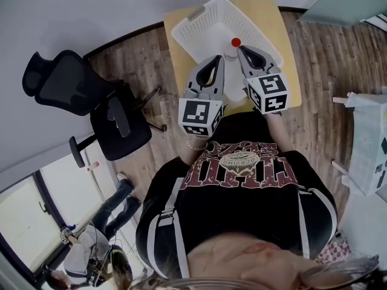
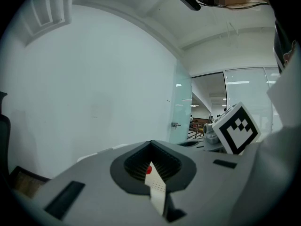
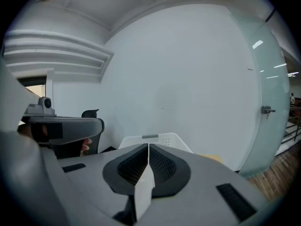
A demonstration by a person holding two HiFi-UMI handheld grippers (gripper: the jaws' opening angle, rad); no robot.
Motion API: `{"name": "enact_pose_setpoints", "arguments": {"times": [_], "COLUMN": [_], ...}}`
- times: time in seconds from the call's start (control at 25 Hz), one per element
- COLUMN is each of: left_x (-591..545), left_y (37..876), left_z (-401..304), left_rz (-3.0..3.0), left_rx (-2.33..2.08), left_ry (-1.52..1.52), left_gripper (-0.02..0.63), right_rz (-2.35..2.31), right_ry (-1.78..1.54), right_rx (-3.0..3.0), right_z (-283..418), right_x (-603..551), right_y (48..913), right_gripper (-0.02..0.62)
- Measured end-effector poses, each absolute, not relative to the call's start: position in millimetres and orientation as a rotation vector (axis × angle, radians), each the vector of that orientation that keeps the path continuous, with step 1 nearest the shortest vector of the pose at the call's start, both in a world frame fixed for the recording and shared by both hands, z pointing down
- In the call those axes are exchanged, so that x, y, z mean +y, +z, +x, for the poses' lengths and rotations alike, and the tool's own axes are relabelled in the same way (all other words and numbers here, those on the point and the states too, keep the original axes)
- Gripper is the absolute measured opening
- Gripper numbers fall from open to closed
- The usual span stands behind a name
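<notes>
Held the left hand-held gripper [image 1: 218, 59] and right hand-held gripper [image 1: 241, 49] side by side over the counter [image 1: 285, 38], jaws pressed together on nothing. Spotted a red-capped bottle [image 1: 234, 43] between their tips, inside the white basket [image 1: 199, 17].

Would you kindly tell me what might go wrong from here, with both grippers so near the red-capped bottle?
The shut left gripper and right gripper flank the upright, narrow bottle closely; a sideways nudge could well tip it. The basket covers much of the small table, so a shoved basket might slide towards an edge.
</notes>
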State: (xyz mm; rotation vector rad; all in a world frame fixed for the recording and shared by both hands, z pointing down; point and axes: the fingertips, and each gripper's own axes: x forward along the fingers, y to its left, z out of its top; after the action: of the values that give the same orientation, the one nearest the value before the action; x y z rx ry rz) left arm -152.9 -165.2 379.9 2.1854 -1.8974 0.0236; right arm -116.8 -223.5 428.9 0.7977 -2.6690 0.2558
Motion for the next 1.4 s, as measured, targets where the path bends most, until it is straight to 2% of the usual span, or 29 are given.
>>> {"name": "enact_pose_setpoints", "arguments": {"times": [0.56, 0.72, 1.4], "left_x": [-160, -156, -142], "left_y": [390, 393, 398], "left_z": [-176, -182, -204], "left_rz": [2.058, 2.025, 1.918], "left_rx": [-1.999, -2.025, -2.111], "left_ry": [0.017, 0.015, 0.0], "left_gripper": [0.046, 0.046, 0.046], "right_rz": [0.682, 0.671, 0.622], "right_ry": [0.253, 0.246, 0.237], "right_rx": [-2.586, -2.546, -2.423], "right_z": [-131, -133, -143], "right_x": [-241, -245, -262], "right_y": [469, 479, 515], "right_gripper": [0.021, 0.086, 0.173]}}
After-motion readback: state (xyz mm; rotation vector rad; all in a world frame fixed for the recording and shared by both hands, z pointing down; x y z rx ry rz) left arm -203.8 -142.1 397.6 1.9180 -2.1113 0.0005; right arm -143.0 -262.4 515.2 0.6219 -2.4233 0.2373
